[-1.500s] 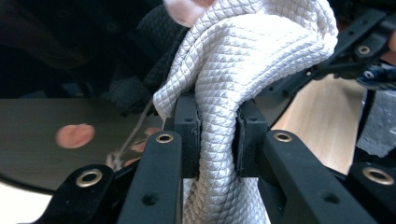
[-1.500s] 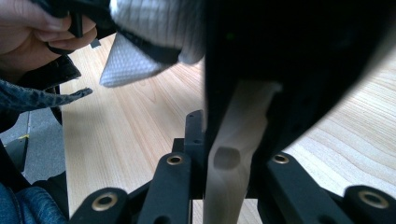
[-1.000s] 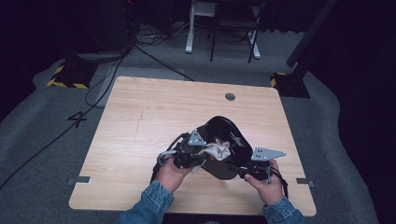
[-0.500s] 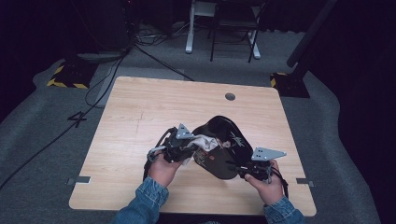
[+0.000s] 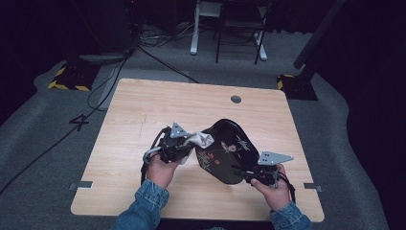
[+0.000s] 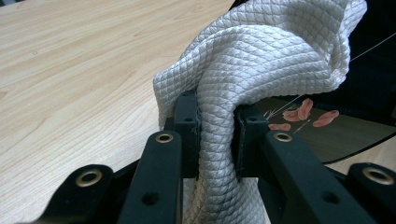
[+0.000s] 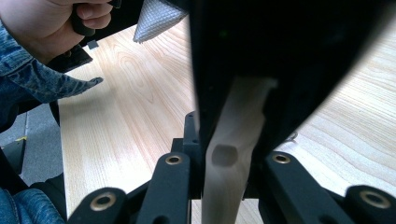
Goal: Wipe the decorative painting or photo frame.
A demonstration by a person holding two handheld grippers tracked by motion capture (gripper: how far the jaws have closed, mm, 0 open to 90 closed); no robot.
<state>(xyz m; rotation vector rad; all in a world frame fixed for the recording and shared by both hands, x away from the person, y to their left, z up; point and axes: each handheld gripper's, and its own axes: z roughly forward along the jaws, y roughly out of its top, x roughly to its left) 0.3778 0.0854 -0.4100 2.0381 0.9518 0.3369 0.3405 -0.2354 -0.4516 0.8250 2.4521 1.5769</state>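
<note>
My right gripper (image 5: 246,173), nearest me, is clamped on the pale wooden handle (image 7: 233,154) of the black fan-shaped paddle (image 5: 225,152), holding it tilted above the table (image 5: 143,100) near the front edge. My left gripper (image 5: 184,146) is clenched on a bunched white quilted cloth (image 6: 261,70), pressed against the paddle's upper left edge. Wiping looks mid-way by my guess: cloth sits at the rim, most of the decorated face looks uncovered and yet to be passed over. The paddle face shows pinkish petal marks (image 6: 303,114) and thin white lines, maybe characters, too small to read. No brand or label legible. Beyond the table: cables and chair legs on grey carpet.
</note>
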